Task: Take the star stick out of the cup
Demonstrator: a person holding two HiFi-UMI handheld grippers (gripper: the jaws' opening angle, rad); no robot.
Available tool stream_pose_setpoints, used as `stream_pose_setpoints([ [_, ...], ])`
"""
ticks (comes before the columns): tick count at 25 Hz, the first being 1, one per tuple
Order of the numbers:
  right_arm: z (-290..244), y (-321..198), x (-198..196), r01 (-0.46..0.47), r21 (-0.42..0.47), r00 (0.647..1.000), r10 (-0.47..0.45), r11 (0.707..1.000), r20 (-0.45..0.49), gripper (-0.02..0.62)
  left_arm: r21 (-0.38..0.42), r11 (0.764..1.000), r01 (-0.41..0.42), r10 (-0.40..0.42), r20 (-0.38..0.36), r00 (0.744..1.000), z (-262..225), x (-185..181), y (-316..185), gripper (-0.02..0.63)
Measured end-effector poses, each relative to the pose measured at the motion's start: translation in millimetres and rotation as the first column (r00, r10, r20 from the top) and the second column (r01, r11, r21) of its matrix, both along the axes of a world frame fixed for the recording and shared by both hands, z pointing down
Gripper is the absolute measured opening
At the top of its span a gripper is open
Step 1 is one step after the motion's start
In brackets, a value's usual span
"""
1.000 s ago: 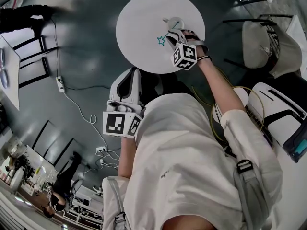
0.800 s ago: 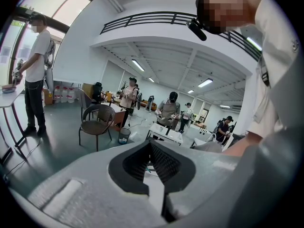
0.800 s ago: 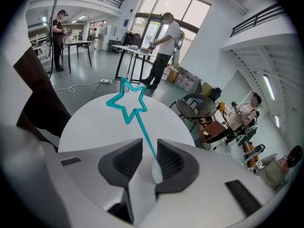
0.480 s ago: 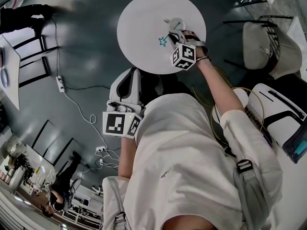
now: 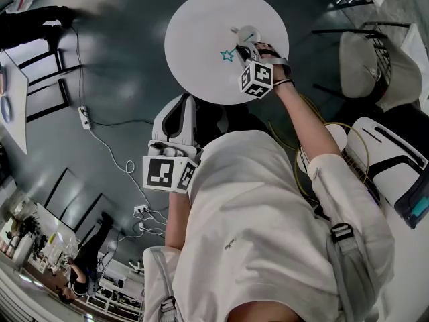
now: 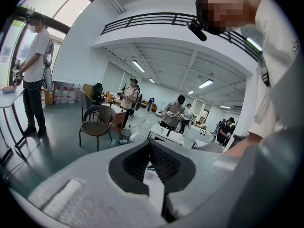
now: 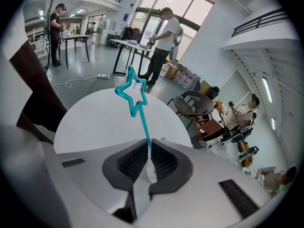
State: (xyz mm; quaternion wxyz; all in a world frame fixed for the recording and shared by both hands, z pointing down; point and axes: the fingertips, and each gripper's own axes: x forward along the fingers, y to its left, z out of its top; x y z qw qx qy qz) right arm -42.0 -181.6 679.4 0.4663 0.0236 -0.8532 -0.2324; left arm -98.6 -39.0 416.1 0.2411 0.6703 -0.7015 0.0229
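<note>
Now, right gripper (image 7: 148, 151): jaws just closing, clamped on star stick (image 7: 144, 127)
Left gripper (image 6: 150, 144): jaws together, empty
Cup (image 5: 247, 32): on round table (image 5: 201, 25)

A round white worktop (image 5: 201, 19) stands on a dark grey floor (image 5: 114, 59). One thing stands directly on it in the head view: a small pale cup (image 5: 245, 32), upright, a little off the worktop's middle. From the cup, the broadest stretch of white surface runs to the left of that view, and the rim nearest the person lies below it. Well apart from the cup, off the worktop and down to the left, a white power strip (image 5: 84, 117) lies on the floor with a thin white cable (image 5: 110, 149) trailing from it. The right tool view shows the same worktop (image 7: 90, 122) as a smooth white disc with glossy grey floor (image 7: 80, 72) beyond its far rim.
</note>
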Motion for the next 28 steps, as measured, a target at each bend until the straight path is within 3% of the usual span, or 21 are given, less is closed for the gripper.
stream_pose_setpoints([
  [19,-33,-14,0,-0.133,-0.059,0.985,0.139,0.989,0.104,0.021,0.03,0.999,-0.018,0.017,0.011,1.0,-9,0,0,0.009],
  [24,-51,-20,6,-0.196,-0.108,0.963,0.212,0.975,0.167,0.02,0.046,0.998,-0.035,0.034,0.019,0.999,-12,6,-1,0.009],
  [28,-70,-25,8,-0.269,-0.188,0.925,0.308,0.944,0.222,0.02,0.059,0.997,-0.054,0.053,0.023,0.998,-17,8,0,0.009],
])
